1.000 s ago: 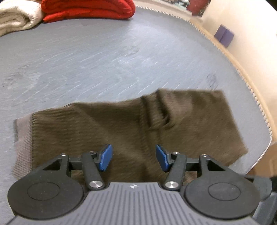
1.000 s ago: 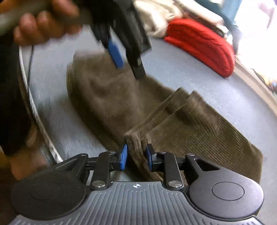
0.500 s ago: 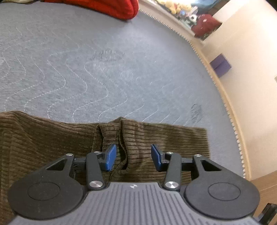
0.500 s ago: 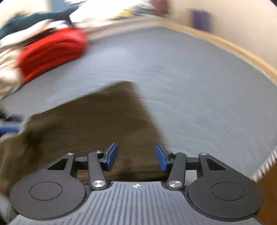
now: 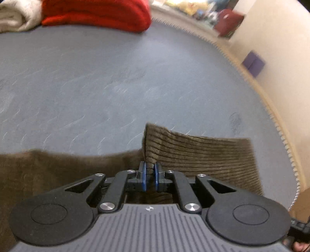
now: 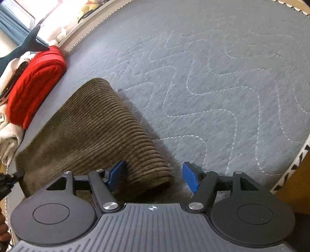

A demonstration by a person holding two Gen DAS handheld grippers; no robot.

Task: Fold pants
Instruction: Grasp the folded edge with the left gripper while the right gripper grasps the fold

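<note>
Where the fabric is raised: a pinched ridge of the brown ribbed corduroy pants (image 5: pixel 203 155) is stood up from the surface.

Surface: a grey quilted mattress (image 6: pixel 222 77) with wavy white stitching is spread under everything, bordered by a pale zigzag-stitched trim.

Pants: the corduroy is laid on the near part of the mattress; in the right wrist view one end (image 6: pixel 93 133) is seen curved over in a rounded fold, its ribs running across.

Red bundle: a folded red knitted blanket (image 5: pixel 96 13) is placed at the far edge of the mattress, well apart from the pants.

Cream bundle: a rolled cream towel (image 5: pixel 15 19) is set touching the red blanket.

Plush: a dark blue shark soft toy (image 6: pixel 23 48) is seen beyond the red blanket.

Left gripper (image 5: pixel 149 176): its blue-padded jaws are clamped together on the raised ridge of the pants.

Right gripper (image 6: pixel 153 177): its jaws are spread wide, with the folded end of the pants lying between them against the left pad; nothing is gripped.
</note>
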